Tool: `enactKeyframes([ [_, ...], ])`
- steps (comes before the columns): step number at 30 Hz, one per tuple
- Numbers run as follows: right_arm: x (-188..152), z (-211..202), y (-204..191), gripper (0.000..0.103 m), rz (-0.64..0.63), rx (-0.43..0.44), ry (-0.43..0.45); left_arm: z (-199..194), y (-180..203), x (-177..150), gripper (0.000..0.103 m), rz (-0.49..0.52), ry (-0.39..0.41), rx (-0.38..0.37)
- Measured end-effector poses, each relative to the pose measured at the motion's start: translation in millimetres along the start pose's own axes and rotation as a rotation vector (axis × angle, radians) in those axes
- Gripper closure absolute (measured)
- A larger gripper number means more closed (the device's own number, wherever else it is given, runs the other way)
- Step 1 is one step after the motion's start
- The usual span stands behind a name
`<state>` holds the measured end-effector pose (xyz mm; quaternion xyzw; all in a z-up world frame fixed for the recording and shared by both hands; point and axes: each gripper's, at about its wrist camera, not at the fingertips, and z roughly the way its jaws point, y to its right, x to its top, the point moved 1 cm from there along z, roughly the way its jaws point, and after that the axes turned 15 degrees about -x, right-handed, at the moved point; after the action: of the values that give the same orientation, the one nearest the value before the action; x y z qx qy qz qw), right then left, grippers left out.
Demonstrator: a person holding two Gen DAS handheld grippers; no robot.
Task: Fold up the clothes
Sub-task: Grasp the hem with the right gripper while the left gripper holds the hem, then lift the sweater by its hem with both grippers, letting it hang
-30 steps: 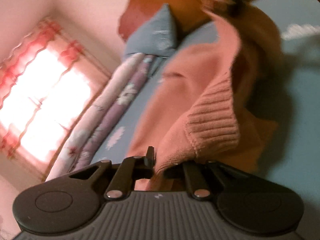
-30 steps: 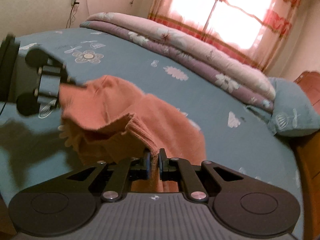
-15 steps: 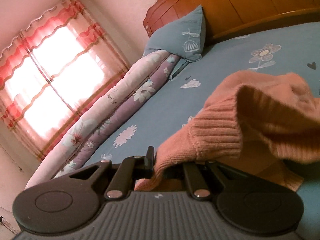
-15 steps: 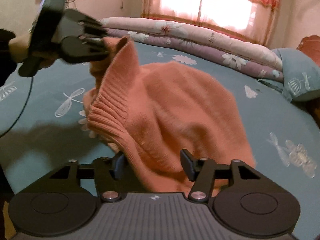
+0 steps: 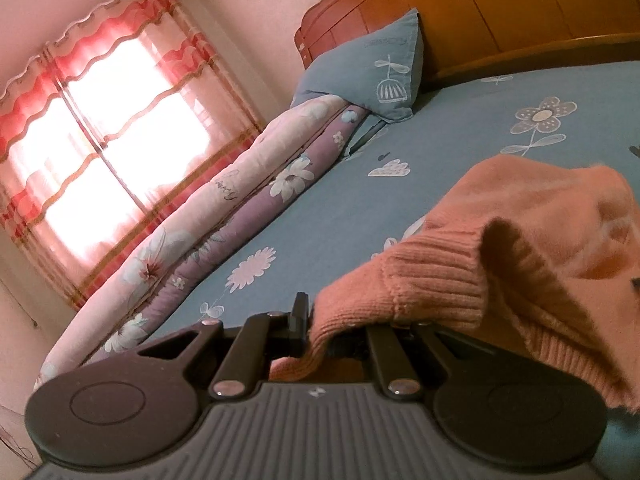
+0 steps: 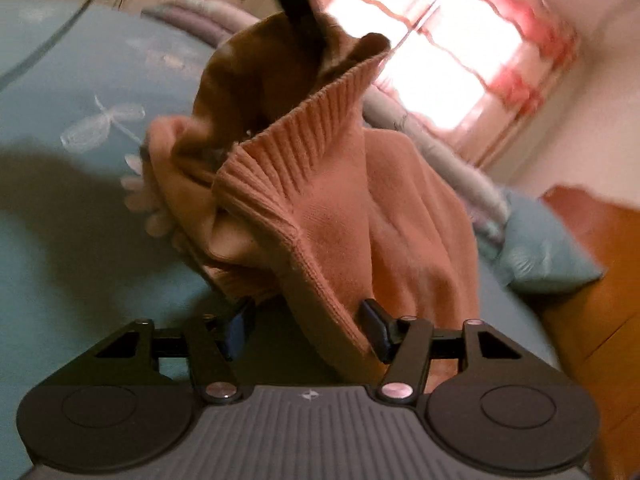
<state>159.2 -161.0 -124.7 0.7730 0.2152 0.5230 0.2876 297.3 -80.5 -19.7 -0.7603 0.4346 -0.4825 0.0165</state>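
A: Where is the sweater [image 5: 528,240]?

B: It hangs bunched above the blue flowered bed sheet [image 5: 328,216], with its lower folds slumping toward the sheet. In the left wrist view its ribbed hem runs straight into the left tool [image 5: 316,326].

A: And that tool's grip?

B: Pressed together, pinching the ribbed edge of the sweater. One black finger [image 5: 299,312] shows just left of the knit; the other is covered by the fabric.

A: What about the right tool [image 6: 308,330]?

B: Its jaws stand apart and are closing. A ribbed fold of the sweater [image 6: 320,200] drops between them and lies against the right-hand finger [image 6: 374,326], while the left-hand finger [image 6: 236,330] stands clear of the cloth. I do not see the pads pressing on it.

A: Is the other tool visible from there?

B: Something dark sits blurred at the top of the right wrist view, where the sweater's highest point is drawn up. The blur is too heavy to say more.

A: What else is around?

B: A rolled floral quilt [image 5: 208,232] lies along the far edge of the bed, a blue pillow [image 5: 372,72] leans on the wooden headboard [image 5: 500,12], and a window with red-striped curtains [image 5: 100,136] glows behind.
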Motion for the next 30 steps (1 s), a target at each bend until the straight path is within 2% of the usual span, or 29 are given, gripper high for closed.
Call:
enactKeyframes([
  [1, 0.7, 4.4, -3.6, 0.076, -0.033, -0.009, -0.010, -0.5, -0.1, -2.2, 0.095, 0.000, -0.002, 0.002],
  [3, 1.1, 8.6, -0.7, 0.086, -0.063, -0.013, -0.029, -2.5, 0.1, -6.8, 0.095, 0.007, -0.014, -0.004],
  [8, 6.6, -0.6, 33.7, 0.089, -0.058, 0.018, -0.062, -19.0, 6.0, -22.0, 0.097, 0.071, -0.051, -0.021],
  [13, 23.4, -16.2, 90.5, 0.090, 0.034, 0.100, -0.094, -47.1, 23.6, -40.2, 0.099, 0.158, -0.105, -0.039],
  [14, 27.6, -20.2, 102.0, 0.096, 0.047, 0.104, -0.090, -55.2, 25.7, -41.8, 0.099, 0.163, -0.103, -0.036],
  [15, 32.5, -25.2, 114.1, 0.095, 0.060, 0.100, -0.085, -63.4, 27.7, -43.4, 0.099, 0.168, -0.101, -0.033],
  [19, 50.1, -44.7, 152.0, 0.096, 0.112, 0.080, -0.037, -98.2, 28.4, -40.5, 0.099, 0.146, -0.057, -0.010],
  [26, 85.0, -87.0, 182.2, 0.096, 0.104, -0.013, 0.088, -159.9, 22.8, -12.3, 0.099, 0.129, 0.038, 0.091],
  [30, 96.9, -106.7, 192.2, 0.096, 0.076, 0.000, 0.114, -189.8, 20.4, -3.4, 0.099, 0.120, 0.047, 0.128],
])
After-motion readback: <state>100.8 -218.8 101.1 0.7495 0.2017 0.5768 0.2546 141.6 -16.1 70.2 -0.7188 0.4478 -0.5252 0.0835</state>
